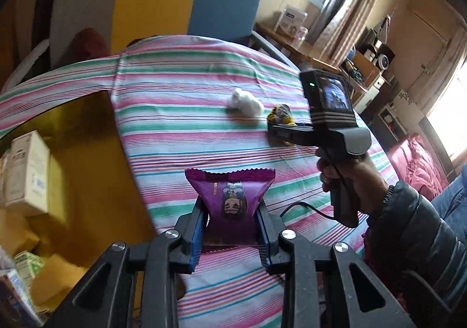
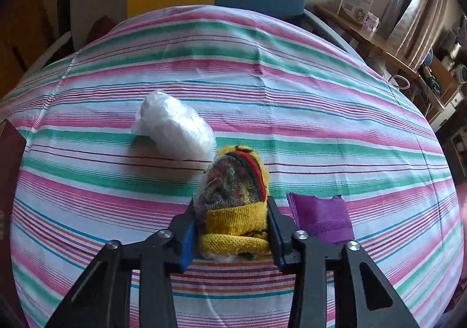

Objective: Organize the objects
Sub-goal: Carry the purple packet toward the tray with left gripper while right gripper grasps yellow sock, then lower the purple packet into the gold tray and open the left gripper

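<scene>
Pinched between my left gripper's [image 1: 230,228] pads, a purple snack packet [image 1: 230,199] hangs above the striped tablecloth [image 1: 181,100], while my right gripper [image 2: 232,228] clamps what looks like a yellow knitted bundle [image 2: 236,205] beside a white wad [image 2: 172,129].

Purple snack packet [image 1: 230,199], yellow knitted bundle [image 2: 236,211], pink-and-green striped tablecloth [image 2: 292,88].

Knitted bundle [image 2: 233,205] on striped cloth [image 2: 321,112], plastic wad [image 2: 172,129] behind-left, folded napkin [image 2: 321,220] just right
</scene>
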A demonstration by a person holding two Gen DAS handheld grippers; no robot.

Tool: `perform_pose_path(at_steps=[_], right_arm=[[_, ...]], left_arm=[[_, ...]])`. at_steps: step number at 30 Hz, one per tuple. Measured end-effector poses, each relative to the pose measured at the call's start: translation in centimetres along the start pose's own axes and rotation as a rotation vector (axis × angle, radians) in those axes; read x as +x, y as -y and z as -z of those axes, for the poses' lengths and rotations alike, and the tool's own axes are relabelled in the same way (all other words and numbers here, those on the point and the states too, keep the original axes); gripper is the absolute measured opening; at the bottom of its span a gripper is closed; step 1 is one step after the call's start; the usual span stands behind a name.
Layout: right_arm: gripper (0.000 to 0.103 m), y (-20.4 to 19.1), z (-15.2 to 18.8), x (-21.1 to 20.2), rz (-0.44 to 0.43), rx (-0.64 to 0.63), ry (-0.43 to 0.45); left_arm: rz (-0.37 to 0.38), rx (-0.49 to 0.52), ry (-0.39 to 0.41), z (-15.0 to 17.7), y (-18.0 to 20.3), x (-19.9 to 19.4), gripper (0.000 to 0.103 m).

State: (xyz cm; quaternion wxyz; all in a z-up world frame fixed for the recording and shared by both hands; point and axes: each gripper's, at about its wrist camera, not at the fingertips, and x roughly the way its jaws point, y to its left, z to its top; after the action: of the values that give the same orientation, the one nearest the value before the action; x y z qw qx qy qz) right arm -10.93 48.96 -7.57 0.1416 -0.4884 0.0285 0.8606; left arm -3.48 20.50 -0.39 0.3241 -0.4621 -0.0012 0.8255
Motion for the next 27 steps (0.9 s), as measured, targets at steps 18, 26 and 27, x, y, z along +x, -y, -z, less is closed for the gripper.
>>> perform_pose_path(at_steps=[18, 26, 27], right_arm=[[0.035, -9.6, 3.9, -3.6, -0.267, -0.302, -0.047], [0.033, -9.1, 4.1, -3.6, -0.265, -0.297, -0.045], [0.033, -9.1, 4.0, -3.5, -0.267, -0.297, -0.045]], left_arm=[[-0.283, -0.391, 0.155, 4.7, -17.2, -10.9, 0.03], [-0.164, -0.336, 0.103, -0.1, -16.1, -6.3, 0.03], [-0.167, -0.318, 0.099, -0.9, -15.9, -5.7, 0.03]])
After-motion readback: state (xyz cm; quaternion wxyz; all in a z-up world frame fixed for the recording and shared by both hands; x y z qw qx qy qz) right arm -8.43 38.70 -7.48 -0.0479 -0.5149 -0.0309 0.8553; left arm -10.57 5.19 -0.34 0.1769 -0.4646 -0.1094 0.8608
